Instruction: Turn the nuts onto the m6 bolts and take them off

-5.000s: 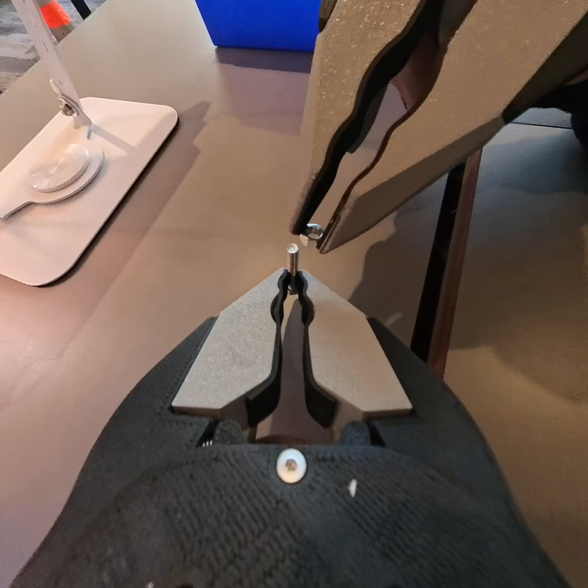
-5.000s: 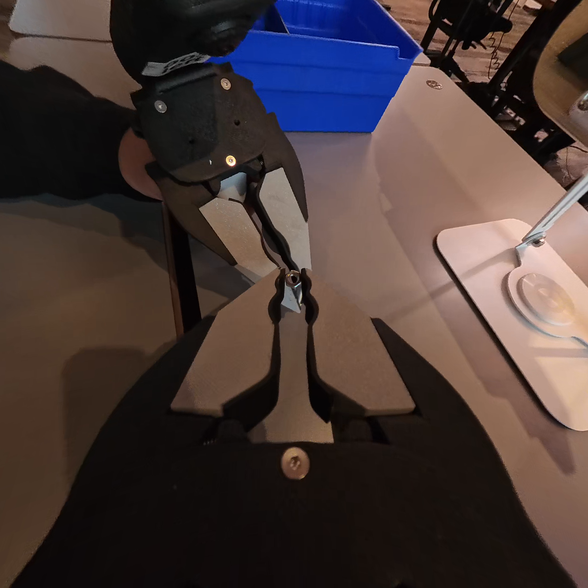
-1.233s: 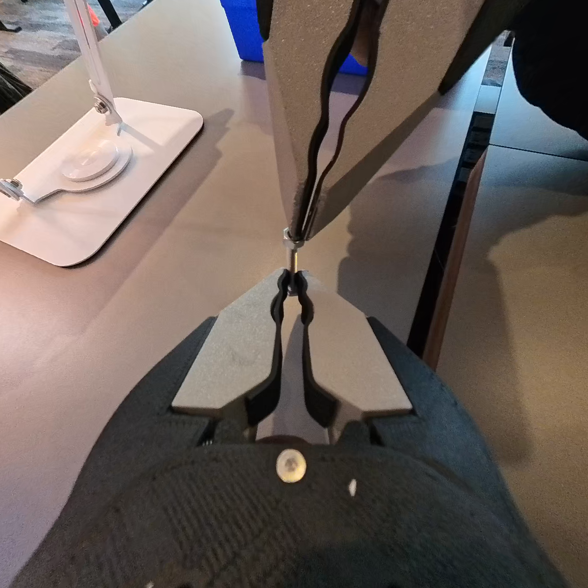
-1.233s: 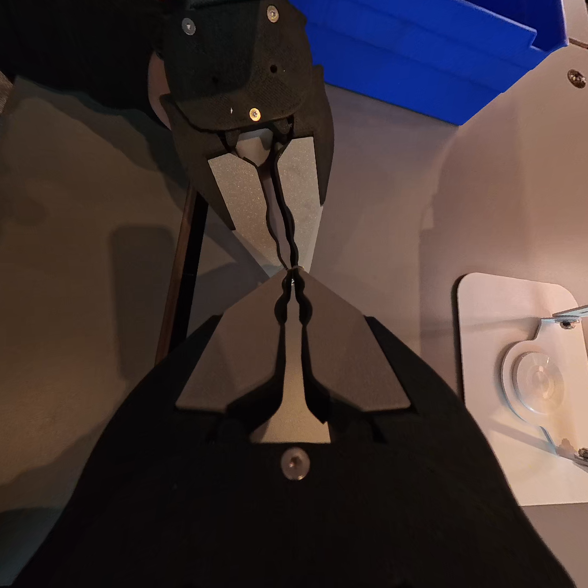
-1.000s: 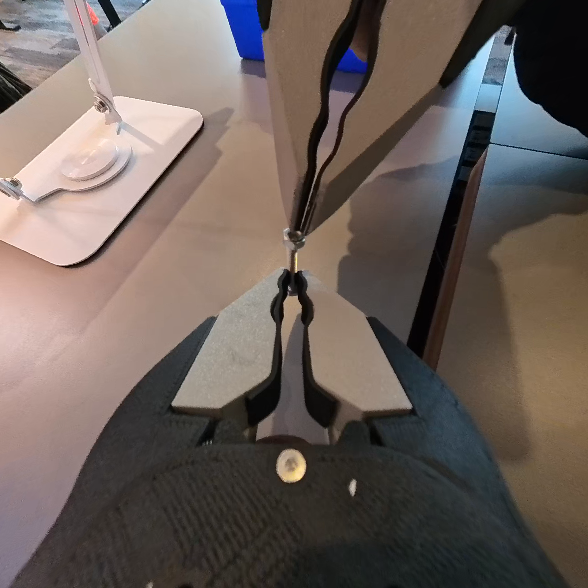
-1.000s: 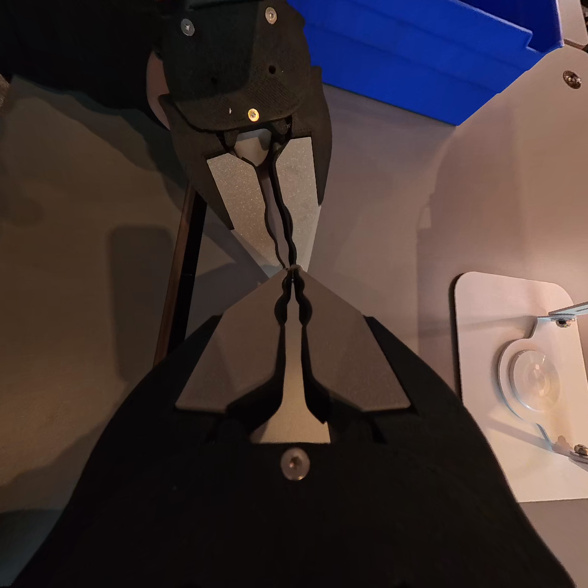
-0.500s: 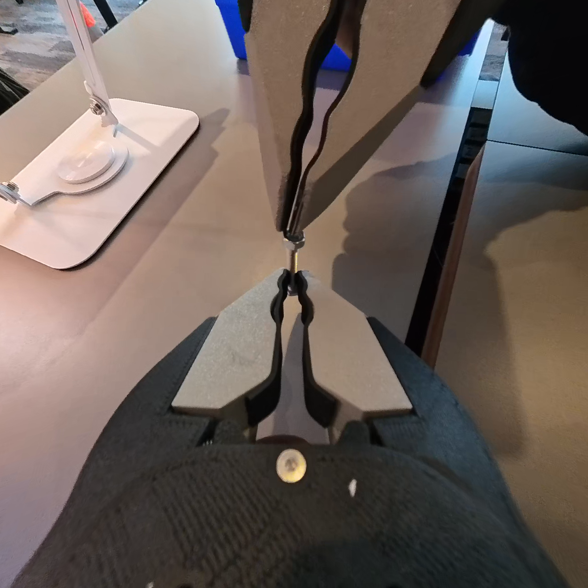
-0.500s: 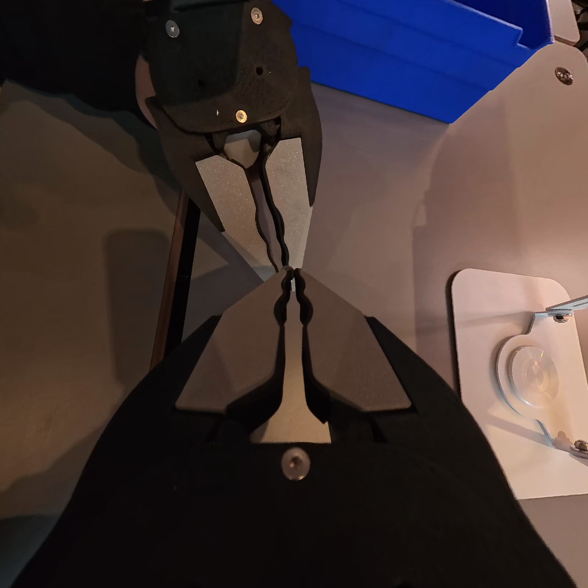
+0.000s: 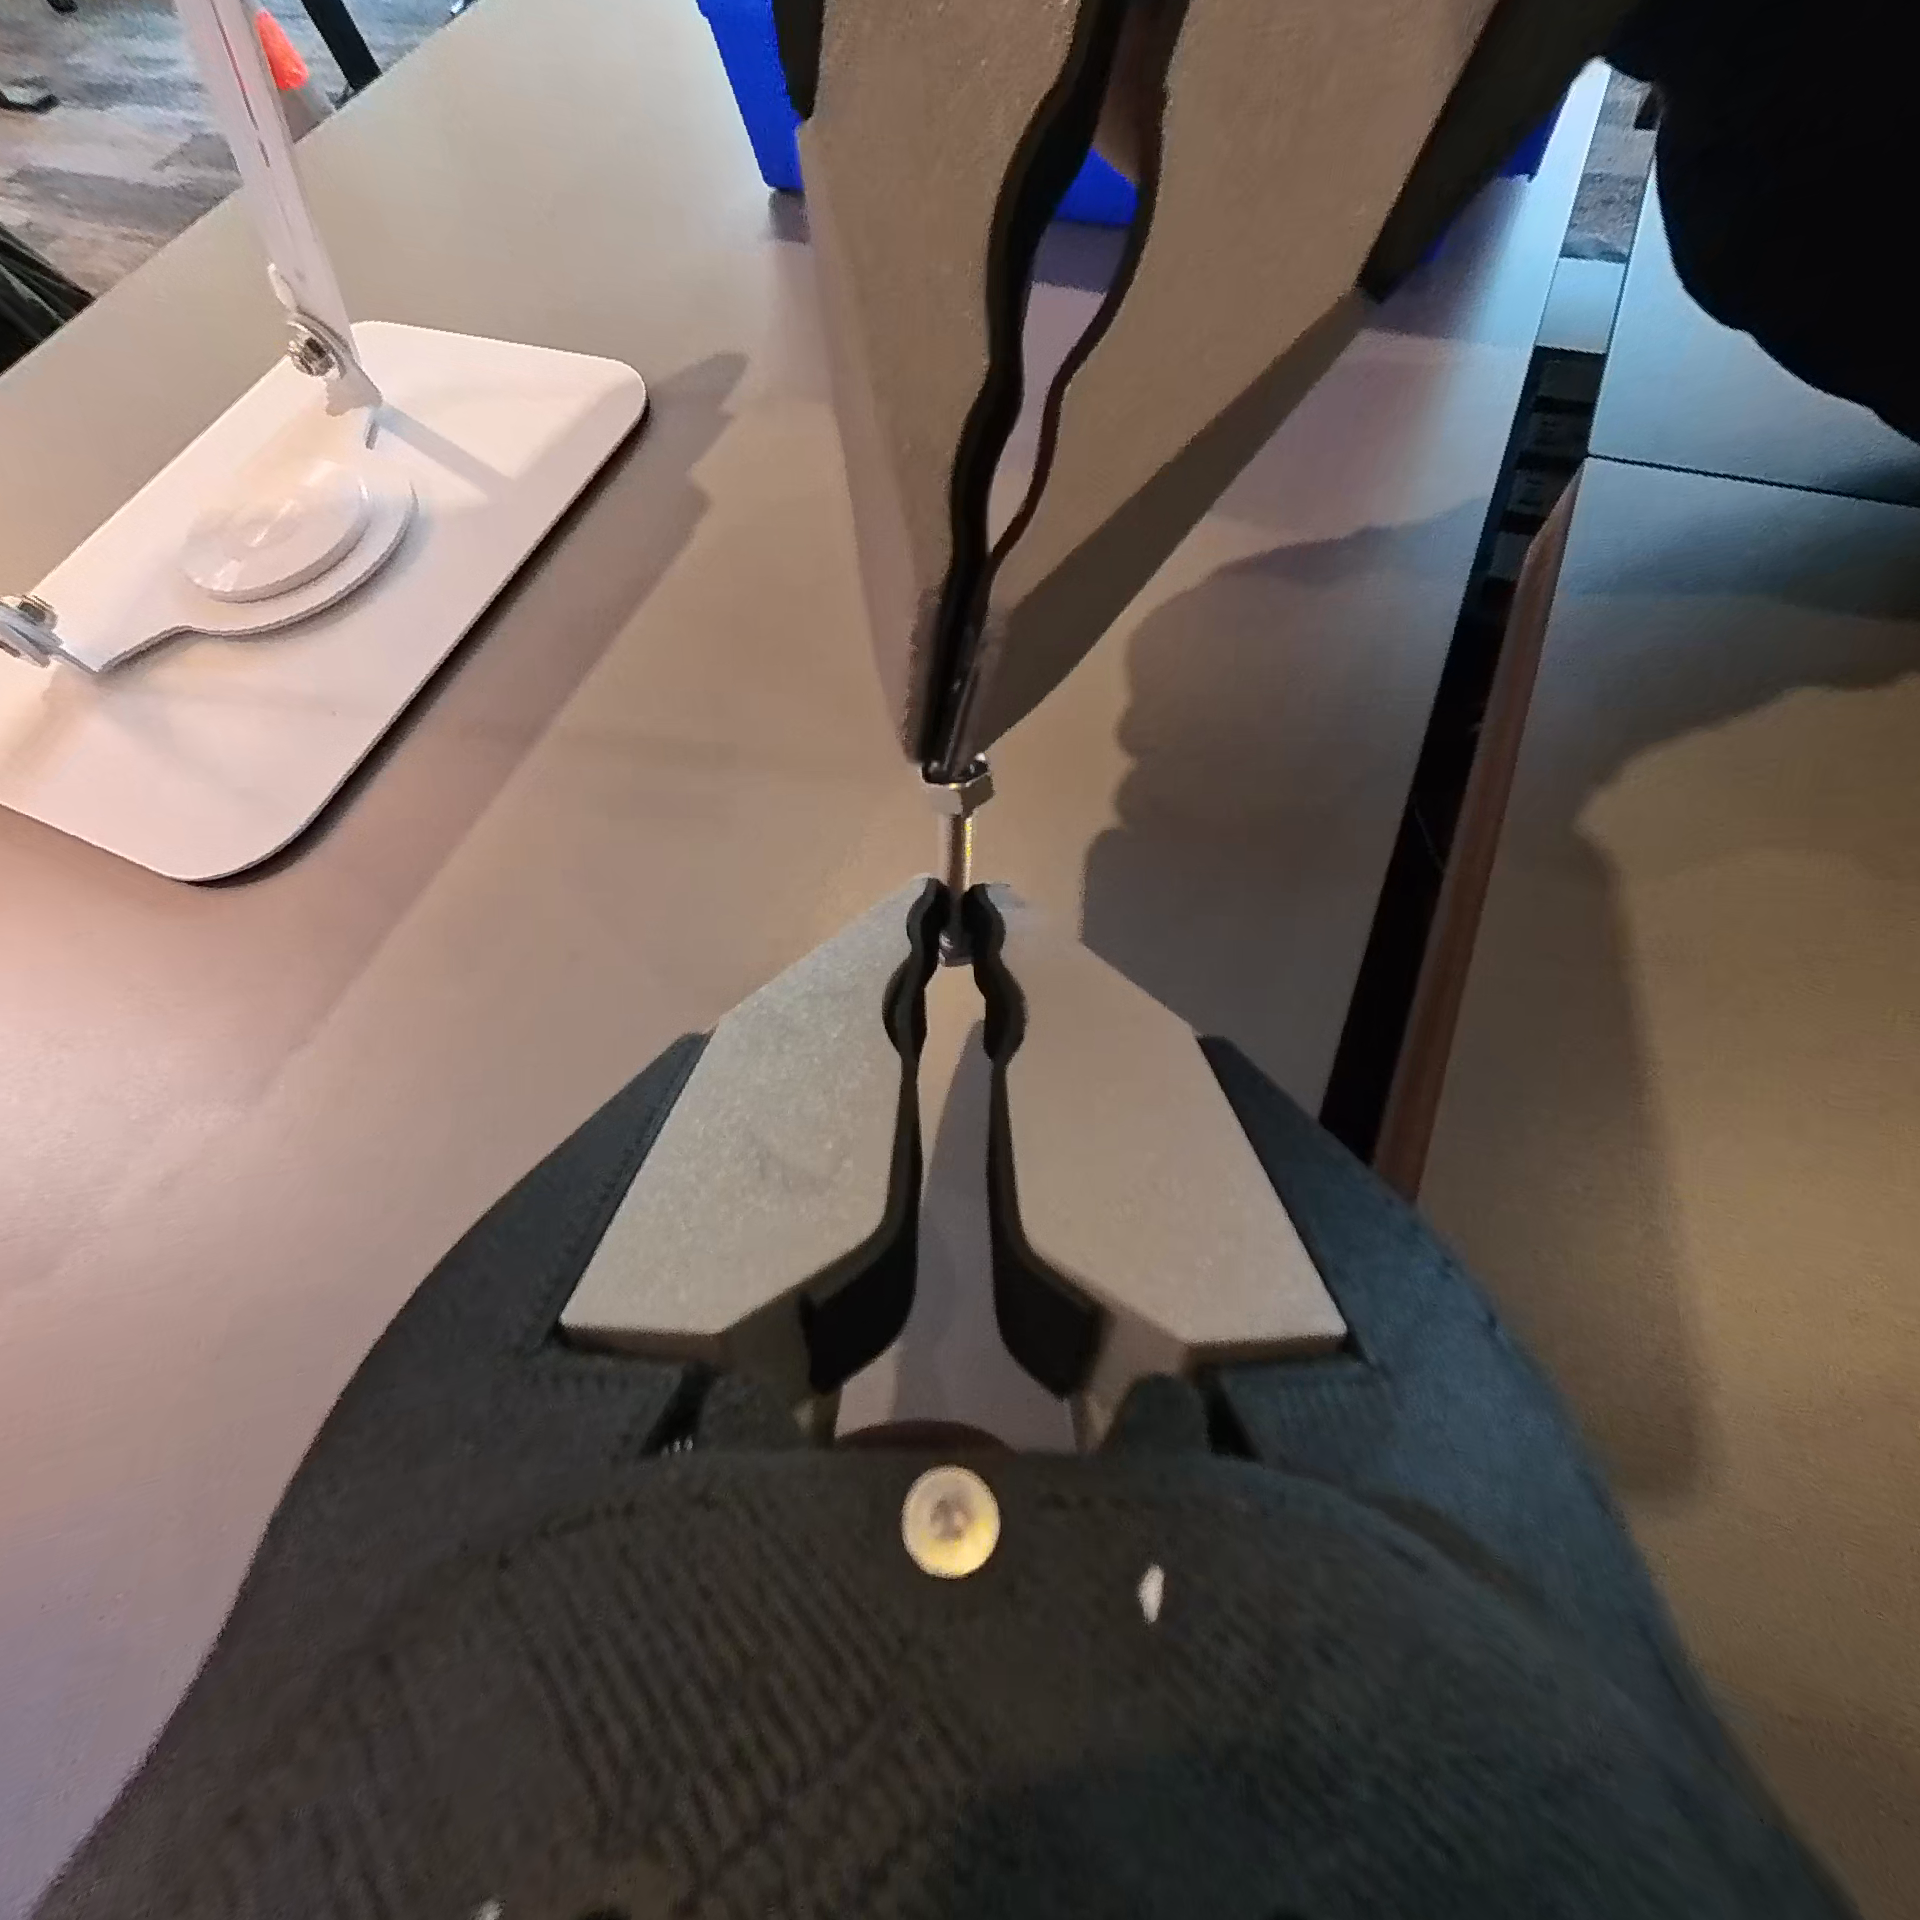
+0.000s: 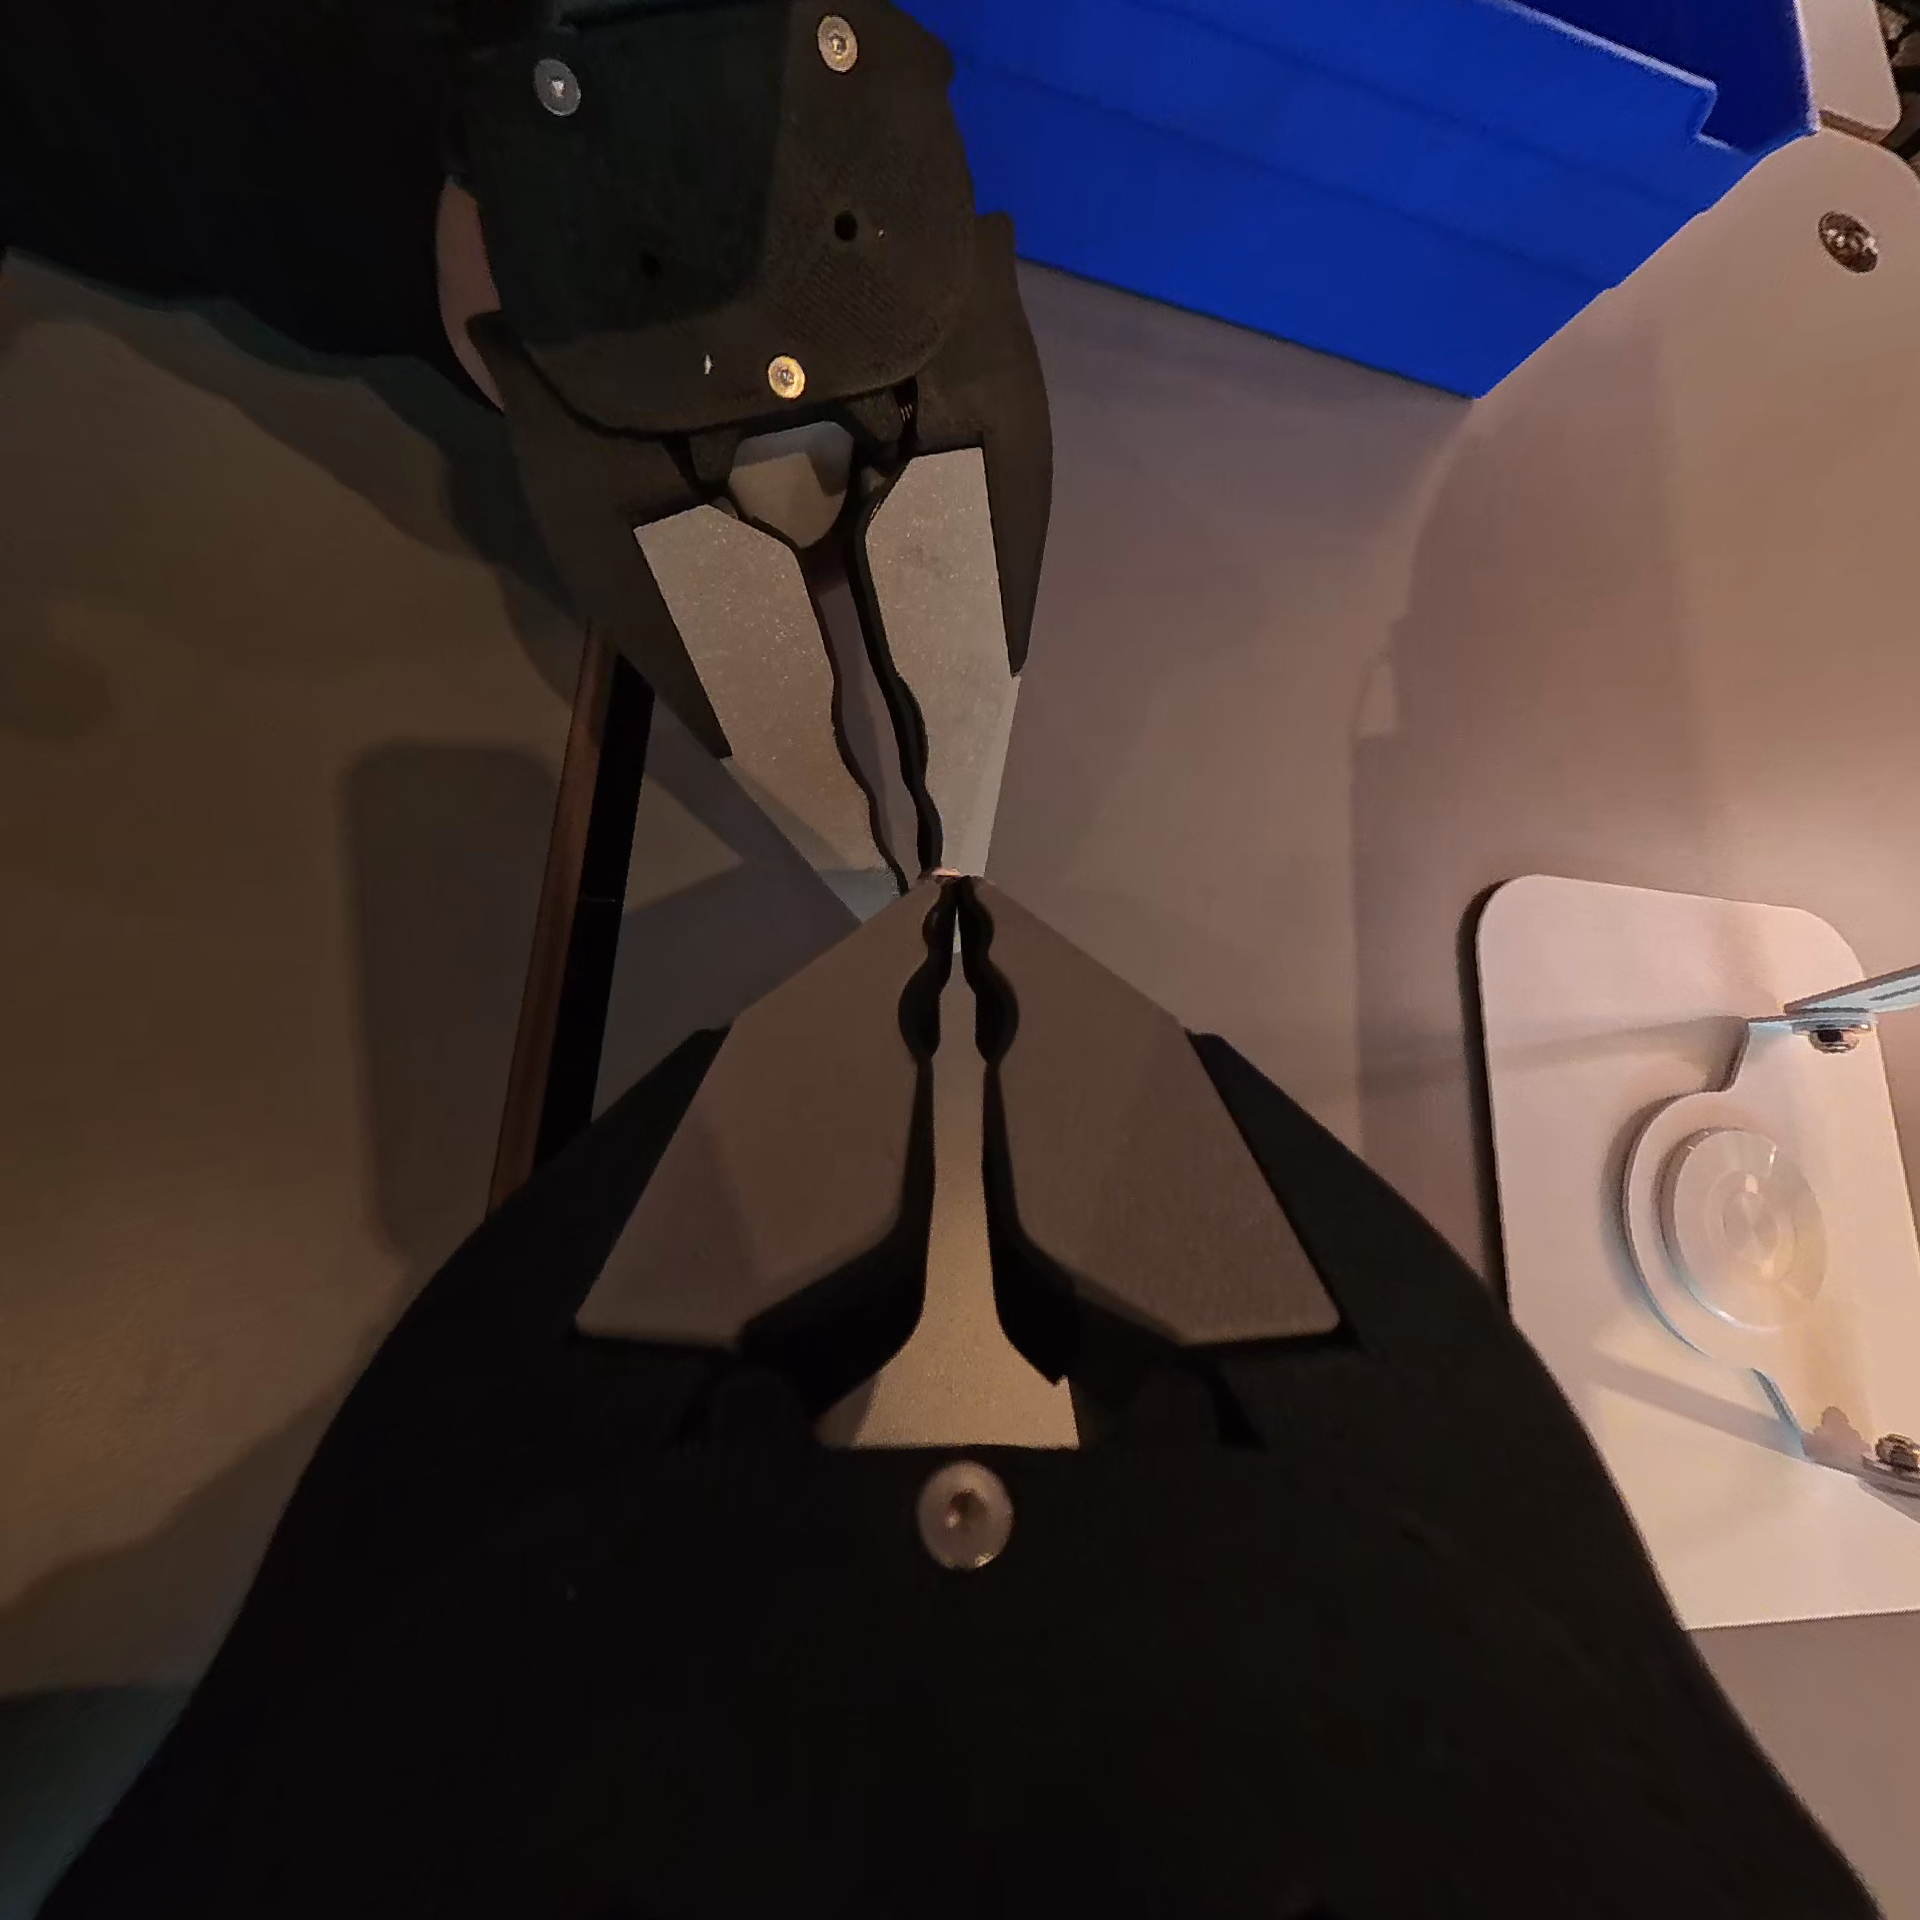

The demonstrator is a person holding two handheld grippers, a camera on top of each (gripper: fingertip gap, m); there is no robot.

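My left gripper (image 9: 958,906) is shut on the lower end of a small steel bolt (image 9: 958,847), which sticks out past its fingertips. A hex nut (image 9: 960,798) sits on the bolt's far tip. My right gripper (image 10: 954,902) comes in from above, tip to tip with the left one, and is shut with its tips pinching the nut's far side. In the right wrist view only a glint of the nut (image 10: 948,878) shows between the fingertips. The bolt is hidden there. Both grippers hang above the brown table (image 9: 520,935).
A white lamp base (image 9: 312,582) with its arm stands on the table to the left, and it also shows in the right wrist view (image 10: 1621,1039). A blue bin (image 10: 1351,156) is at the back. A dark gap between two tabletops (image 9: 1455,727) runs along the right. Across from one pair of fingers to the other is roughly 4 cm.
Five seconds ago the nut was off the bolt, just above its tip; now it sits on the tip. Over the last second the right gripper has swung leftward and the nut has crept slightly down the bolt.
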